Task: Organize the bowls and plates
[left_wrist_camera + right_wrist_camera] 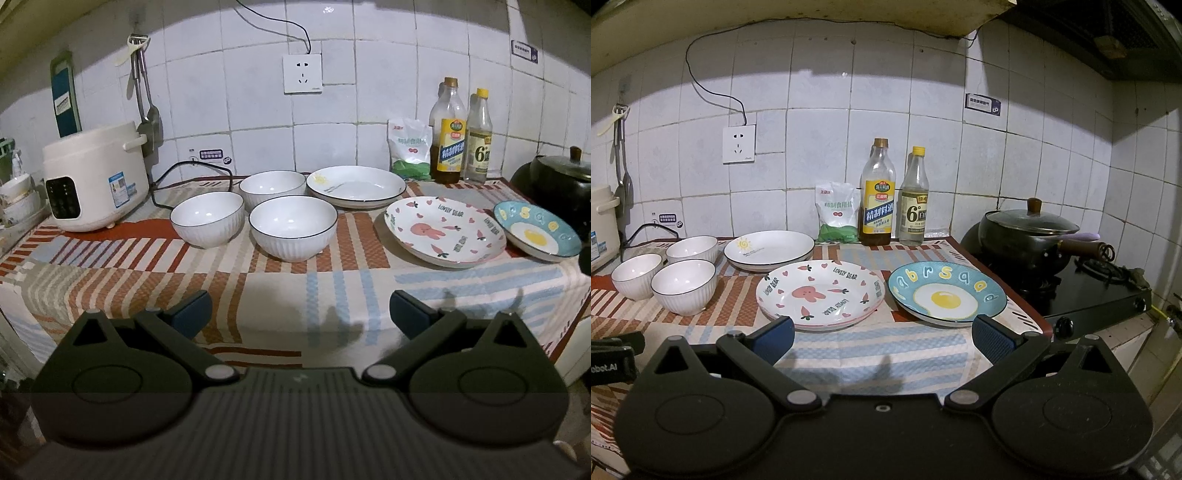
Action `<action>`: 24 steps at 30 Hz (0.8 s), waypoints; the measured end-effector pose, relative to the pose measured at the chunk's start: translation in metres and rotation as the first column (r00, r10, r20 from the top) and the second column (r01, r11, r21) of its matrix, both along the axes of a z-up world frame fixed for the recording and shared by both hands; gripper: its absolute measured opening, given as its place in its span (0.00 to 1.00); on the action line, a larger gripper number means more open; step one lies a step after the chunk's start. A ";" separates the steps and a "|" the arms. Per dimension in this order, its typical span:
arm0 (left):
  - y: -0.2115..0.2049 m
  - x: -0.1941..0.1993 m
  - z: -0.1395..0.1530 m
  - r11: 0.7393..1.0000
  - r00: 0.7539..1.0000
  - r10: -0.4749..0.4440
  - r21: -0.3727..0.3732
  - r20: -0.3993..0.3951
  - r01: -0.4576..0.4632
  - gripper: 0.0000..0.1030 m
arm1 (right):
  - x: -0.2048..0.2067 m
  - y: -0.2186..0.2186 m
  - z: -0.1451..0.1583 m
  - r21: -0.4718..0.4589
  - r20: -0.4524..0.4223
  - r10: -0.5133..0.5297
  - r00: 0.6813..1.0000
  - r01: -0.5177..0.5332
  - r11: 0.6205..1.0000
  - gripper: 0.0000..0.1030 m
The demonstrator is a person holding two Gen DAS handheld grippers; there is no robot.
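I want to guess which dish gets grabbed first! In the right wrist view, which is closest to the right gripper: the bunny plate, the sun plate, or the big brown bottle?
1. Bunny plate: just ahead of the right gripper, slightly left.
2. Sun plate: behind the bunny plate, further left.
3. Brown bottle: by the tiled wall.

Rice cooker point(602, 225) cut by right-wrist frame's left edge; blue egg plate point(947, 293) near rim hidden behind hand-held gripper fingertip point(991, 341); bottle label point(480, 155) print illegible.
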State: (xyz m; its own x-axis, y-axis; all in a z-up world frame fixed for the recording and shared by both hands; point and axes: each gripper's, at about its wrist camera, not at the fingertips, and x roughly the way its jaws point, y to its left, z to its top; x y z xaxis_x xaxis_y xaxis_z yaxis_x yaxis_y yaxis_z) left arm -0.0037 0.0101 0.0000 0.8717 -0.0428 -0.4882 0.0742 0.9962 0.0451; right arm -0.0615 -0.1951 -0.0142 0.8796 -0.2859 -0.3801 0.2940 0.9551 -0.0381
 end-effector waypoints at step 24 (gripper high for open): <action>-0.001 0.000 -0.002 0.999 0.999 0.015 0.036 0.031 -0.016 1.00 | 0.002 0.004 -0.008 0.004 0.009 0.028 1.000 -0.028 1.000 1.00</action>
